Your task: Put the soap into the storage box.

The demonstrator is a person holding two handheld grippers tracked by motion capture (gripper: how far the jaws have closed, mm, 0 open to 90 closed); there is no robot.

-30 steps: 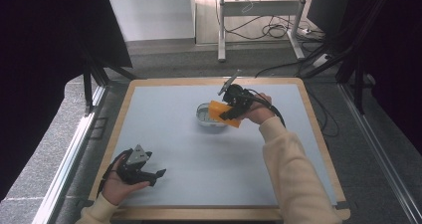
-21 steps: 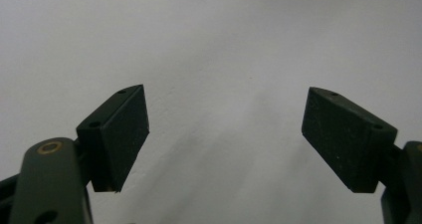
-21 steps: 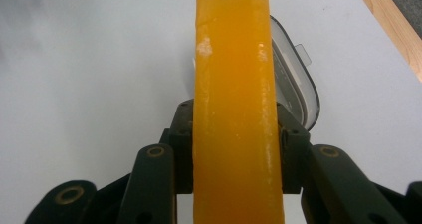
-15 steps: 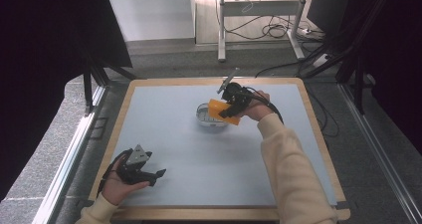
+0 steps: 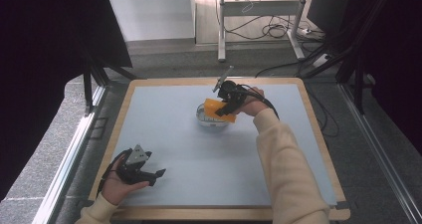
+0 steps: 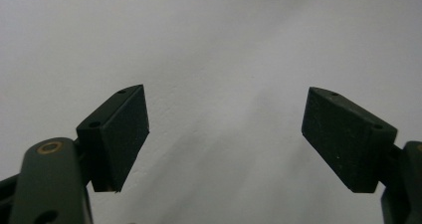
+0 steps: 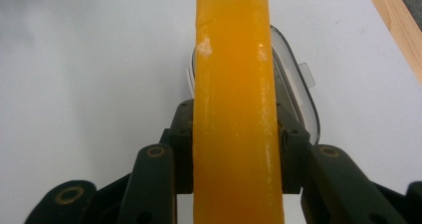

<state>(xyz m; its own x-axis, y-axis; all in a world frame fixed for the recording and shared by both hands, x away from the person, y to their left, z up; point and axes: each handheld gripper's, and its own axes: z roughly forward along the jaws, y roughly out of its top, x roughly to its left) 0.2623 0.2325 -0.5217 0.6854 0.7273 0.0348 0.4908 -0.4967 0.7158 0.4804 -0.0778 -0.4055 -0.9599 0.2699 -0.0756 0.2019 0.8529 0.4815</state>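
Note:
My right gripper (image 5: pixel 225 108) is shut on an orange sponge (image 5: pixel 217 109), held just above a clear plastic container (image 5: pixel 211 118) near the middle of the table. In the right gripper view the orange sponge (image 7: pixel 233 99) stands edge-on between the jaws of the right gripper (image 7: pixel 234 154), with the clear container (image 7: pixel 293 92) behind it. My left gripper (image 5: pixel 155 174) rests near the table's front left corner, held by a hand. In the left gripper view the left gripper (image 6: pixel 224 134) is open, with nothing but the pale table between its fingers.
The table top (image 5: pixel 179 149) is a pale blue-grey sheet with a wooden border (image 5: pixel 318 129). Beyond the far edge stand a desk frame (image 5: pixel 259 15) and floor cables (image 5: pixel 278 32). Metal rails run along both sides of the table.

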